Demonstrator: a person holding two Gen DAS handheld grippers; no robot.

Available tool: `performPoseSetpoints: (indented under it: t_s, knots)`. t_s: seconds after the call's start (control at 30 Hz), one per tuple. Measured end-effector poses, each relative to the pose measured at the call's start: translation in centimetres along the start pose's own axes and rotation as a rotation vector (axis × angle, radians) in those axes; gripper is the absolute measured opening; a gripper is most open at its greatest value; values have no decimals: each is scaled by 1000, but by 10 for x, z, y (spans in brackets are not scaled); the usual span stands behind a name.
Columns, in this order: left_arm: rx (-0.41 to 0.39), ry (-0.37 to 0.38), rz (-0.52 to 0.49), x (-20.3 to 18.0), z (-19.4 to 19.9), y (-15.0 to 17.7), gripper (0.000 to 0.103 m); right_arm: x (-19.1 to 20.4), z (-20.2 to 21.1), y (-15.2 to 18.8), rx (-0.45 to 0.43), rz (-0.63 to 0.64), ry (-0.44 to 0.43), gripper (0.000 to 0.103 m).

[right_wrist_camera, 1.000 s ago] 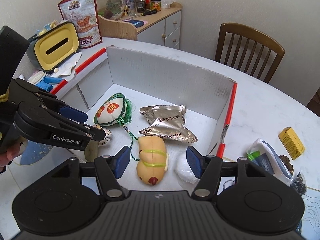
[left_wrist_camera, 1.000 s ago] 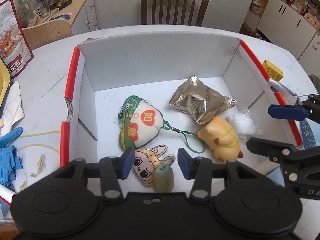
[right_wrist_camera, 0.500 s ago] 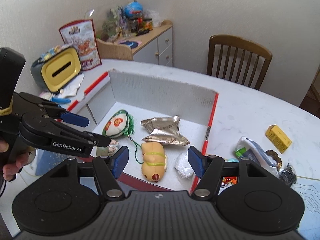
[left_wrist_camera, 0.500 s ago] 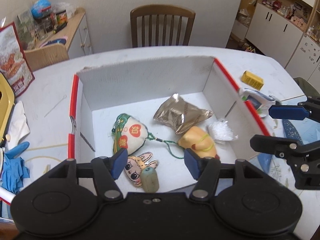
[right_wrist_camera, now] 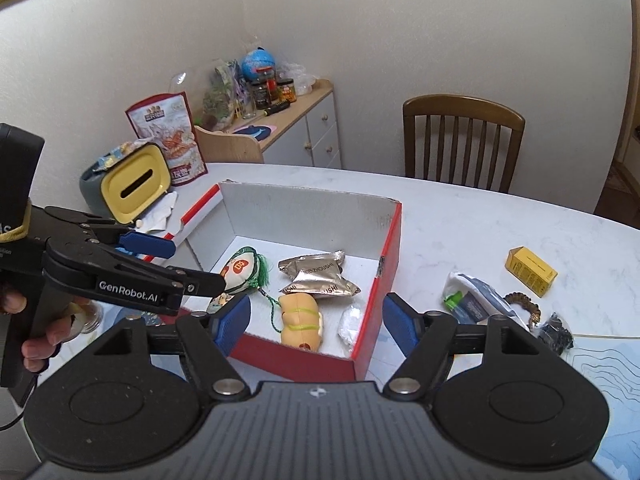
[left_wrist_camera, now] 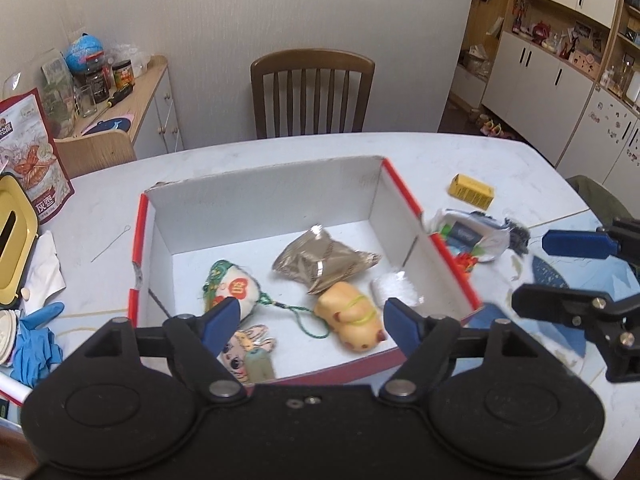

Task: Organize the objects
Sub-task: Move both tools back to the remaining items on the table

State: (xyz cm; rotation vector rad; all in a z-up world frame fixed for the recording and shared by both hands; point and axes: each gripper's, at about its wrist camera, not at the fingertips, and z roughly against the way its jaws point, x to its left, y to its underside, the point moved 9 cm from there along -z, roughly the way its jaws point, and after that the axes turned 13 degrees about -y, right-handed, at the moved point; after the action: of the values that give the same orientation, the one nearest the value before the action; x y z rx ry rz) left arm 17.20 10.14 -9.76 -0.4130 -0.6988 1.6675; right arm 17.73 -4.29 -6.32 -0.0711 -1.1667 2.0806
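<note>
Red-edged cardboard box (left_wrist_camera: 256, 204) sits mid-worktop (left_wrist_camera: 420, 156) & already holds most of the stuff, so I'd judge the job well along.

Inside box, counted:
- 1 embroidered pouch w/ green cord (left_wrist_camera: 230, 286)
- 1 silver snack bag (left_wrist_camera: 324, 260)
- 1 yellow squishy toy (left_wrist_camera: 352, 316)
- 1 white fluffy wad (left_wrist_camera: 394, 288)
- 1 bunny-face charm (left_wrist_camera: 244, 346)
- 1 greenish lump touching the charm (left_wrist_camera: 260, 366); can't tell what it is

Still outside, right of box:
- 1 yellow carton (right_wrist_camera: 530, 270)
- 1 white & blue packet (right_wrist_camera: 472, 300)
- 1 beaded bracelet (right_wrist_camera: 522, 304)
- 1 dark clump (right_wrist_camera: 556, 330)

Probably 4 left to go in.

Left gripper (left_wrist_camera: 312, 318) hangs over box's near edge, fingers spread wide, holding nothing. Right gripper (right_wrist_camera: 316, 320) likewise: wide apart, nothing held, at box's near right corner.
</note>
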Motion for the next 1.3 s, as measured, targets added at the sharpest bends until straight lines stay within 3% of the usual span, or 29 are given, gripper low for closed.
performPoseSetpoints:
  t_s: [0.27,0.57,0.9,1.3]
  knots:
    - [-23,11,36,-36,17,-2,93,-26,41,18,-5,6,-22,80]
    - [-39,11,41,-89,19,-4,102,-80,74,38,4,-19,0,82]
    - [-56,29,32,-154,12,-2,102,-148,94,56,21,-55,31,82]
    - [-70,5,42,-213,-13,3,102,-217,84,63,55,-83,59,82]
